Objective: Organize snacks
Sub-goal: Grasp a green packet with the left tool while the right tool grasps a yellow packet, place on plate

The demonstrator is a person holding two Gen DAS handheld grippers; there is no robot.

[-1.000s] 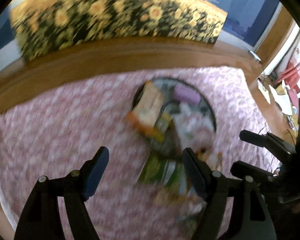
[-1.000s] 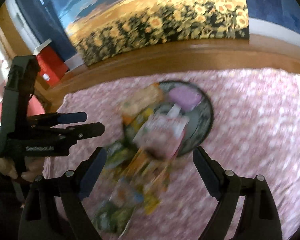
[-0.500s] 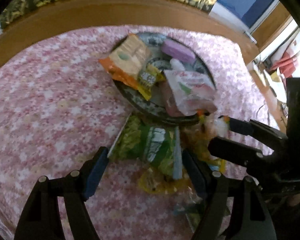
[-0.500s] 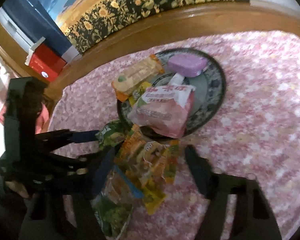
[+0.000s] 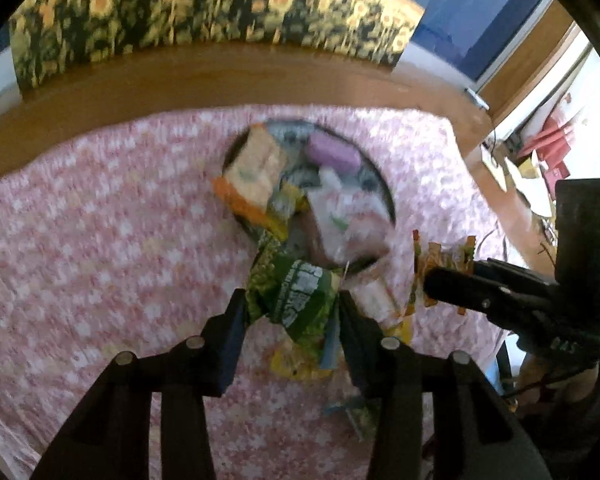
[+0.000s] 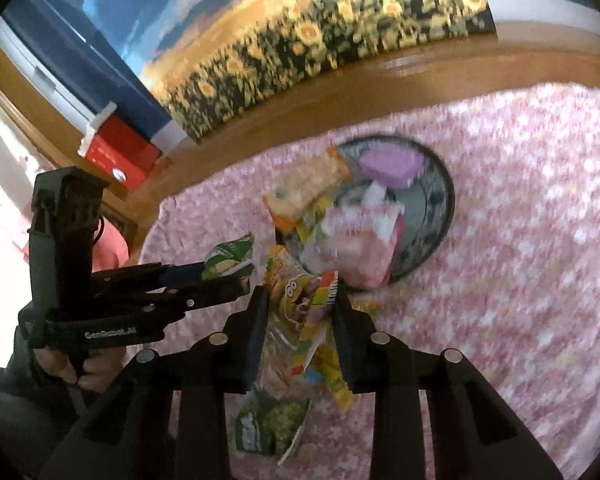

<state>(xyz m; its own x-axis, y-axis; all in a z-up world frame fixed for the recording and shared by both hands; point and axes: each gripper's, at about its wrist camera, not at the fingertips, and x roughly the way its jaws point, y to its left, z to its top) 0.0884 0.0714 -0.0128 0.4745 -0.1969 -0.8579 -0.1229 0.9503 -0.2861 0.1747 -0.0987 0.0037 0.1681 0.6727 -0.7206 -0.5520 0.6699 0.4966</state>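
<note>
My left gripper (image 5: 292, 312) is shut on a green snack bag (image 5: 296, 292) and holds it above the pink cloth; it also shows in the right wrist view (image 6: 228, 260). My right gripper (image 6: 300, 312) is shut on a yellow cartoon snack bag (image 6: 296, 300), seen from the left wrist view (image 5: 440, 264) too. A round dark plate (image 6: 440, 216) holds an orange-edged cracker pack (image 6: 304, 192), a purple packet (image 6: 392, 162) and a pink bag (image 6: 356, 240). Another green bag (image 6: 268, 424) and small yellow packets (image 6: 332, 372) lie on the cloth below.
The pink floral cloth (image 5: 100, 240) covers a wooden table (image 5: 180, 76). A sunflower picture (image 6: 320, 40) stands behind. A red box (image 6: 120, 152) sits at the left, papers and clutter (image 5: 532, 160) at the right.
Both grippers have shut on snack bags, the left on the green one, the right on the yellow one, and lifted them off the pile in front of the plate.
</note>
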